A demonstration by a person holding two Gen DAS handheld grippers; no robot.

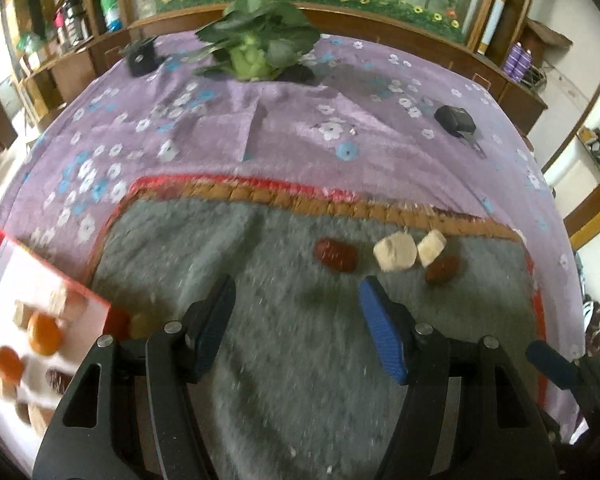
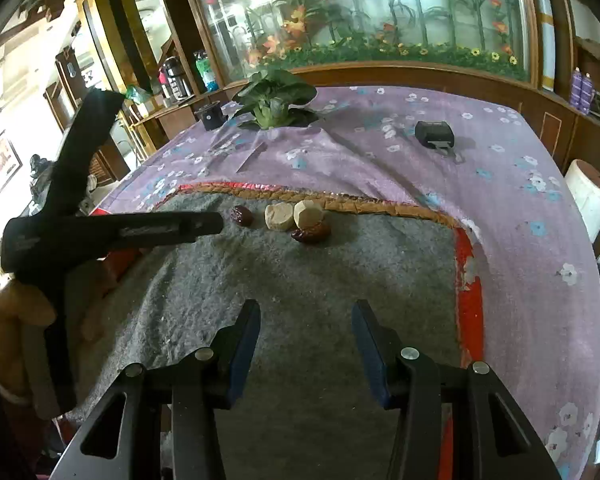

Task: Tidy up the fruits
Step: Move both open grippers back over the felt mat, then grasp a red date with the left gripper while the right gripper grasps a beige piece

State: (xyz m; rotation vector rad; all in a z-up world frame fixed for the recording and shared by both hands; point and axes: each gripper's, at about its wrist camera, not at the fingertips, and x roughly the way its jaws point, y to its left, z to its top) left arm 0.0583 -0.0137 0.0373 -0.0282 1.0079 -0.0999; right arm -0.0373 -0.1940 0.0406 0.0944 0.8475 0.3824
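Note:
Two red dates and two pale cut fruit chunks lie on the grey mat near its far edge. They also show in the right wrist view: dates, chunks. A red-rimmed white tray at the left holds orange fruits, dates and pale chunks. My left gripper is open and empty above the mat, short of the fruits. My right gripper is open and empty, nearer the front.
The mat lies on a purple flowered cloth. A leafy green vegetable and a black cup stand at the far side, a black device at the right. A wooden cabinet with flower glass is behind. The left gripper body shows in the right view.

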